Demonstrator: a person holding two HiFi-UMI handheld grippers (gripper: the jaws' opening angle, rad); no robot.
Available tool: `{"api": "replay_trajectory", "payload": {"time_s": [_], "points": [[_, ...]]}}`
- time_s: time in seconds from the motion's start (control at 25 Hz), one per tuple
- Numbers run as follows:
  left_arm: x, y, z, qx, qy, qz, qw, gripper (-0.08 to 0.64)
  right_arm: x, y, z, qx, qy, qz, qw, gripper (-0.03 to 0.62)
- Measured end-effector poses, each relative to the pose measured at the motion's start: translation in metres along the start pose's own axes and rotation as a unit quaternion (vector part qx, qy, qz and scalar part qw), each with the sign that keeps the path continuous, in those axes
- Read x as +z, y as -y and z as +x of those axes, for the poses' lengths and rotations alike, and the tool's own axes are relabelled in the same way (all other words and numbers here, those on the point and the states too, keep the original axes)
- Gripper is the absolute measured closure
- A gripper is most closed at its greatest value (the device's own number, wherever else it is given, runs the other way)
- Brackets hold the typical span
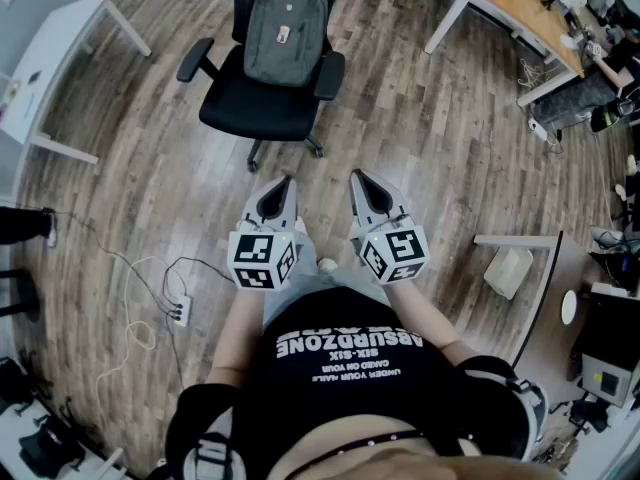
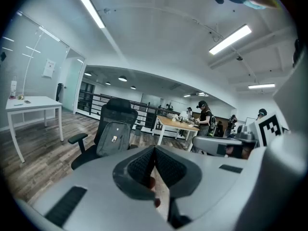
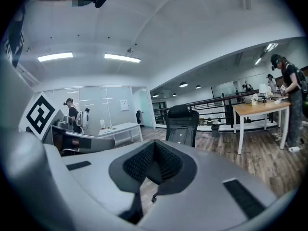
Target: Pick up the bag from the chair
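A grey backpack [image 1: 286, 34] stands upright on the seat of a black office chair [image 1: 262, 103], leaning on its backrest. The same backpack [image 2: 114, 137] shows left of centre in the left gripper view, and small and far as the backpack [image 3: 181, 137] in the right gripper view. My left gripper [image 1: 289, 180] and right gripper [image 1: 355, 175] are held side by side in front of the person's body, well short of the chair. Both are shut with nothing between the jaws.
A white table [image 1: 55, 63] stands at the left and a wooden-topped desk [image 1: 520, 13] at the upper right. A power strip with cables [image 1: 178, 311] lies on the wood floor at the left. Another desk edge [image 1: 520, 240] is at the right. People stand by the far desk [image 2: 178, 123].
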State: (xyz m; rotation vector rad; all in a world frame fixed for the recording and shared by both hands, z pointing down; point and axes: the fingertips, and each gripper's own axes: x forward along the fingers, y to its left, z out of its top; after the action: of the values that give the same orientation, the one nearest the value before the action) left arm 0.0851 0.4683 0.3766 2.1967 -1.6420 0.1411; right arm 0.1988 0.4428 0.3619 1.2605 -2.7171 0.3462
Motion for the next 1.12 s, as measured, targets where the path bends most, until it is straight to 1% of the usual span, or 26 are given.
{"api": "replay_trajectory", "payload": {"time_s": [0.32, 0.6, 0.84, 0.96, 1.12], "points": [[0.023, -0.044, 0.03, 0.008, 0.005, 0.004, 0.9999, 0.543, 0.018, 0.008, 0.056, -0.002, 0.008, -0.011, 1.0, 0.575], [0.049, -0.095, 0.061, 0.011, 0.01, 0.003, 0.9999, 0.543, 0.043, 0.005, 0.12, -0.006, 0.028, -0.044, 0.999, 0.575], [0.053, -0.124, 0.078, 0.009, 0.003, 0.008, 0.9999, 0.543, 0.041, -0.004, 0.149, -0.001, 0.025, -0.038, 0.999, 0.575], [0.053, -0.137, 0.085, 0.011, 0.0, -0.002, 0.9999, 0.543, 0.036, -0.007, 0.159, 0.003, 0.015, -0.043, 0.999, 0.575], [0.052, -0.15, 0.101, 0.014, -0.007, -0.013, 0.9998, 0.543, 0.029, 0.004, 0.175, 0.001, -0.003, -0.042, 0.999, 0.575]]}}
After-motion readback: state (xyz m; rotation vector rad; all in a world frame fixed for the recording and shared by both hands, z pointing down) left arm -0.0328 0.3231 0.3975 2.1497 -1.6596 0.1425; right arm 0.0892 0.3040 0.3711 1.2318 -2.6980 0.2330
